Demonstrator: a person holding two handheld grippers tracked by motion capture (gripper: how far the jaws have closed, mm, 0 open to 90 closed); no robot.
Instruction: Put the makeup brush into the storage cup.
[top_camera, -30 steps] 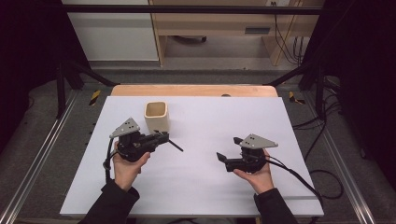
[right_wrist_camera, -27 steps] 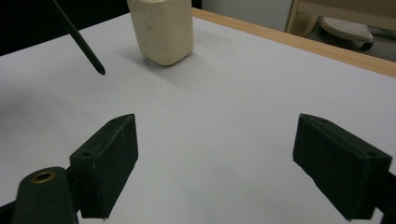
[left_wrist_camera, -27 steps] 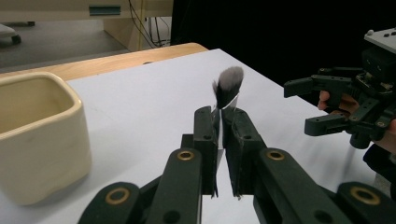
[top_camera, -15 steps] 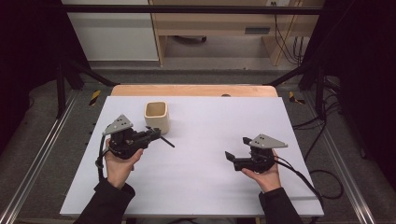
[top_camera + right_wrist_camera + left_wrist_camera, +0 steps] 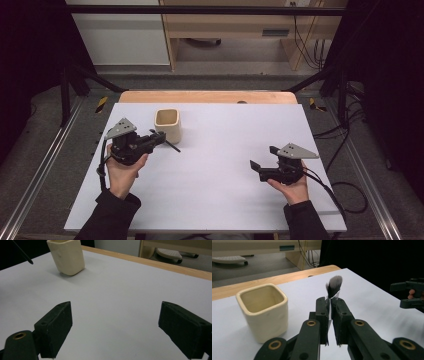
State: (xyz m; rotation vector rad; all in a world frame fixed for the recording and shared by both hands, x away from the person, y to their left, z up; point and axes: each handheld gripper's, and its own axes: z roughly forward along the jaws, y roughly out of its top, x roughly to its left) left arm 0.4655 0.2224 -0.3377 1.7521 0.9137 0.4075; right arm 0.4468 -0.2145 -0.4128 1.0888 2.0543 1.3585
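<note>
A cream square cup (image 5: 167,125) stands upright and empty on the white table (image 5: 225,200), left of centre. Just left of it, my left gripper (image 5: 159,139) is shut on a small black brush (image 5: 173,147), whose thin handle points past the cup's front. In the left gripper view the jaws (image 5: 330,303) pinch the brush (image 5: 334,286) just below its grey-tipped bristles, with the cup (image 5: 262,311) beside them on the left. My right gripper (image 5: 262,157) hovers open and holding nothing at the table's right, its jaws (image 5: 116,312) wide apart and pointed toward the cup (image 5: 67,256).
A wooden strip (image 5: 207,96) runs along the table's far edge. Metal frame rails (image 5: 45,170) flank both sides, and cables (image 5: 345,190) trail off at the right. Wide bare tabletop lies between the two grippers.
My right gripper has slid to the right, away from the table's middle. My left gripper has drifted slightly left, still holding the brush. The cup has stayed put.
</note>
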